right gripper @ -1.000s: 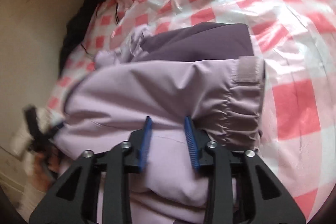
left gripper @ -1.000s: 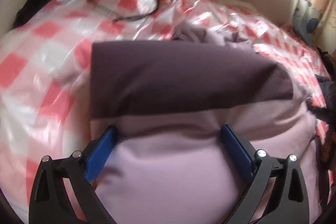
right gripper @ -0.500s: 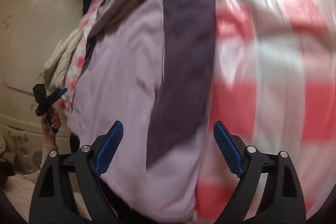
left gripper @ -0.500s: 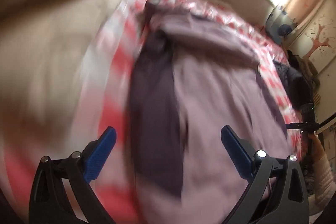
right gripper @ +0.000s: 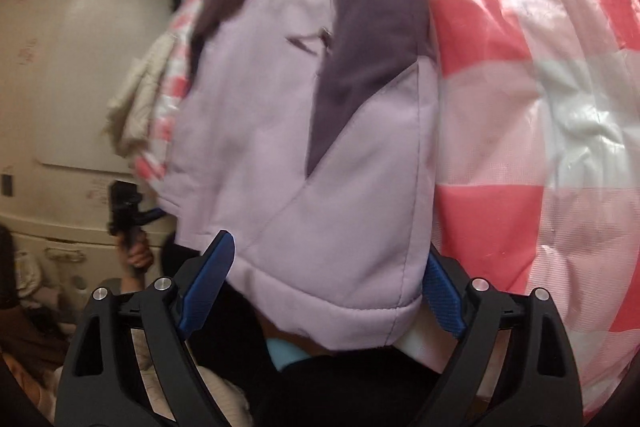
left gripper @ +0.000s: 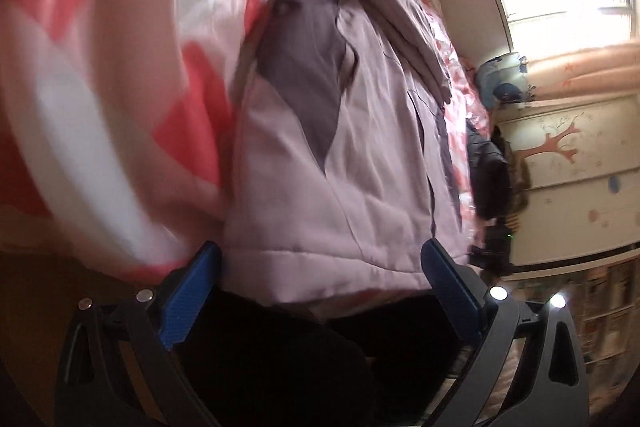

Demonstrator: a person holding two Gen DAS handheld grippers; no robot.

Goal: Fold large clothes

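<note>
Padded lilac jacket on the bed: both hand-held grippers wide, nothing gripped.

The jacket (left gripper: 360, 155) lies lengthwise on the bed's red-and-white checked plastic cover (right gripper: 520, 107), its hem at the near edge. Judged from the quilted, puffy fabric, it is soft, light and bulky; it will spring back from a fold, and its smooth shell may slide on the plastic. Best hold: the stitched hem corners or a side seam, pinching the full thickness. The left hand-held gripper (left gripper: 320, 279) stands wide, its jaws either side of the hem, pressing nothing. The right hand-held gripper (right gripper: 326, 275) has just been opening and also stands wide, the hem between its jaws, not clamped.
</note>
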